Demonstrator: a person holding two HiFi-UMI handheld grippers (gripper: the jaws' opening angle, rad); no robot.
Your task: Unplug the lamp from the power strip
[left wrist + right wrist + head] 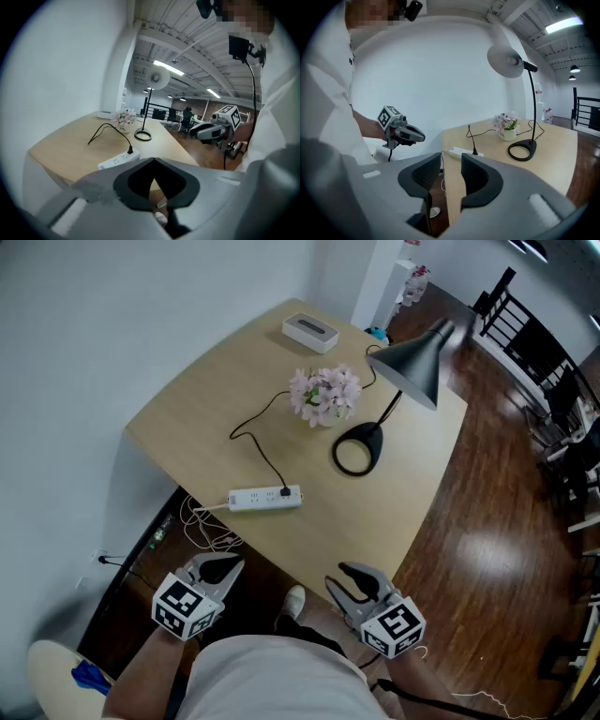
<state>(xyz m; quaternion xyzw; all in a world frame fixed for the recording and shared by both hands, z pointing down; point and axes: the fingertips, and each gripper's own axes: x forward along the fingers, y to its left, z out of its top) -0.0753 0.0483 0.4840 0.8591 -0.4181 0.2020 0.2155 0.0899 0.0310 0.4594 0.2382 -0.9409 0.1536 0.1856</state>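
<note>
A white power strip (265,498) lies near the table's front edge with a black plug (285,491) in its right end. From the plug a black cord runs back past the flowers to the black desk lamp (357,451), whose shade (412,367) hangs over the right side. Both grippers hover in front of the table, off its edge and well short of the strip. My left gripper (221,568) (152,159) has its jaws together with nothing held. My right gripper (359,579) (451,161) stands open with an empty gap. The right gripper view shows the strip (461,152) and plug (475,151) ahead.
A pot of pink flowers (324,395) stands mid-table, and a white box (310,331) sits at the far edge. White cables (208,526) hang below the table's front left. Wooden floor (487,549) and dark chairs (525,334) lie to the right.
</note>
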